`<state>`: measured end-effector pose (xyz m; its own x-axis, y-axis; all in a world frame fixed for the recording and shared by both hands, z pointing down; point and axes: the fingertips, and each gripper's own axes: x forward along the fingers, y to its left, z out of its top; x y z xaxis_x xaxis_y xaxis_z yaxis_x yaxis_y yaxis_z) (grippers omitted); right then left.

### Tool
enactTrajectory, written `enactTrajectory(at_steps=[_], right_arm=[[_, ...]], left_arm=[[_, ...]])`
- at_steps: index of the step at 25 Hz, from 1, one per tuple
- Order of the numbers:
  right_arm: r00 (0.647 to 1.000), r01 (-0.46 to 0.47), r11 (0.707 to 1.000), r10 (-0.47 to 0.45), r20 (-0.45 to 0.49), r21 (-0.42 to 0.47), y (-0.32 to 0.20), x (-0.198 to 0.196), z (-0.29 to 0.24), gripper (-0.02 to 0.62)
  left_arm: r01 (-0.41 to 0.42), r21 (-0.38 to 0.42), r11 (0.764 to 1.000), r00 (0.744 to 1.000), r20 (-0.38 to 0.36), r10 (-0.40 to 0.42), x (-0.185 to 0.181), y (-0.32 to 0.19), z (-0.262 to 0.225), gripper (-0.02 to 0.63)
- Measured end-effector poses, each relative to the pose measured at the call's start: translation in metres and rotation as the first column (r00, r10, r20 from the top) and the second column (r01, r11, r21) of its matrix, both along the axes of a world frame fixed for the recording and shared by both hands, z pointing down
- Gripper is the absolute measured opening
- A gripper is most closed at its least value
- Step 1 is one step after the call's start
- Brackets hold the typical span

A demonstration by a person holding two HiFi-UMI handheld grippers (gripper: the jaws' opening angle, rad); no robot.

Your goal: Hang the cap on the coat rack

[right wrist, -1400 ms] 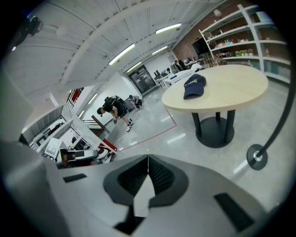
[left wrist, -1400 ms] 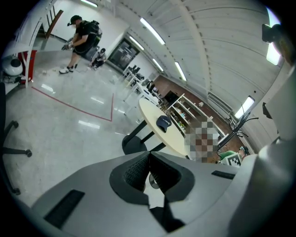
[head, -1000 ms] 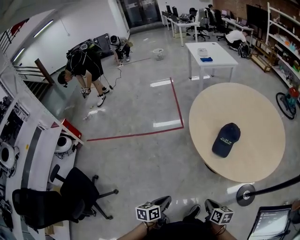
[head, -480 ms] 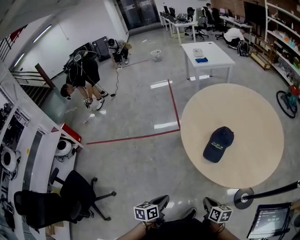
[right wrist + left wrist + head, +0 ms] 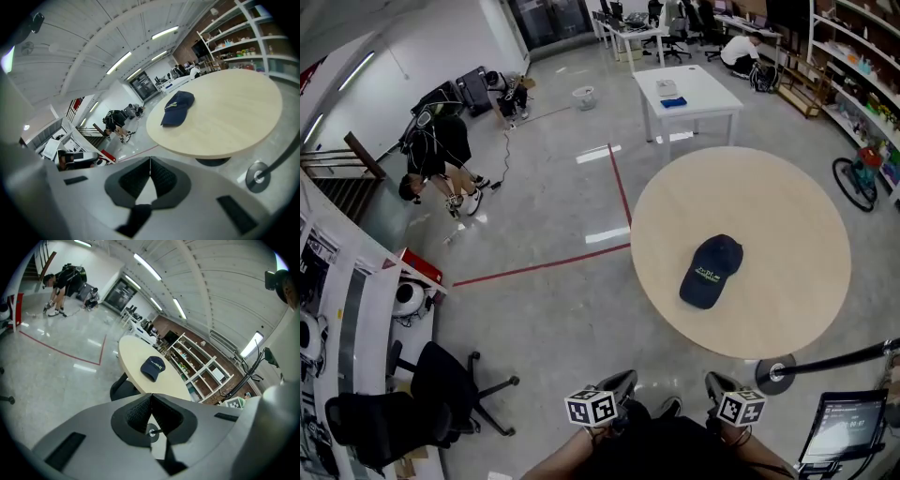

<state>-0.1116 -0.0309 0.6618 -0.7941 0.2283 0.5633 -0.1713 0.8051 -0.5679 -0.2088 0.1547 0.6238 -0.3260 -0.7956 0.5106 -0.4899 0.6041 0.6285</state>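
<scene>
The cap (image 5: 711, 272) lies near the middle of the round tabletop (image 5: 787, 211), well apart from the left gripper (image 5: 151, 398) and right gripper (image 5: 150, 163), both with jaws pressed together on nothing, so step closer and spread one pair before pinching the brim.

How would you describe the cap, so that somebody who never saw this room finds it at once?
Find the large round pale-wood table on the right of the head view, beside the red floor tape. The cap lies near its middle. It is dark navy with small pale lettering, and the only thing on that tabletop.
</scene>
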Motion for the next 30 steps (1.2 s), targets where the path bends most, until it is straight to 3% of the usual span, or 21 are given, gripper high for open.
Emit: enactTrajectory(at_steps=[4, 13, 25, 28, 30], right_arm=[[0.999, -0.047, 0.999, 0.047, 0.003, 0.009, -0.024, -0.016, -0.004, 0.003], [0.972, -0.233, 0.971, 0.233, -0.012, 0.046, -0.079, -0.040, -0.019, 0.003], [0.948, -0.317, 0.946, 0.319, -0.024, 0.066, -0.124, -0.123, -0.032, 0.003], [0.955, -0.293, 0.953, 0.295, -0.026, 0.072, -0.134, -0.150, -0.029, 0.004], [0.951, -0.303, 0.951, 0.305, -0.040, 0.056, -0.140, -0.164, -0.025, 0.005]], left_arm=[[-0.039, 0.014, 0.999, 0.999, 0.017, 0.039, -0.028, -0.025, -0.004, 0.006], [-0.238, 0.021, 0.971, 0.971, 0.016, 0.237, -0.090, -0.102, -0.004, 0.006], [-0.435, -0.016, 0.900, 0.898, 0.071, 0.435, -0.195, -0.193, -0.001, 0.007], [-0.493, -0.057, 0.868, 0.866, 0.071, 0.496, -0.215, -0.215, 0.010, 0.008], [-0.539, -0.083, 0.838, 0.836, 0.066, 0.544, -0.223, -0.229, 0.018, 0.058]])
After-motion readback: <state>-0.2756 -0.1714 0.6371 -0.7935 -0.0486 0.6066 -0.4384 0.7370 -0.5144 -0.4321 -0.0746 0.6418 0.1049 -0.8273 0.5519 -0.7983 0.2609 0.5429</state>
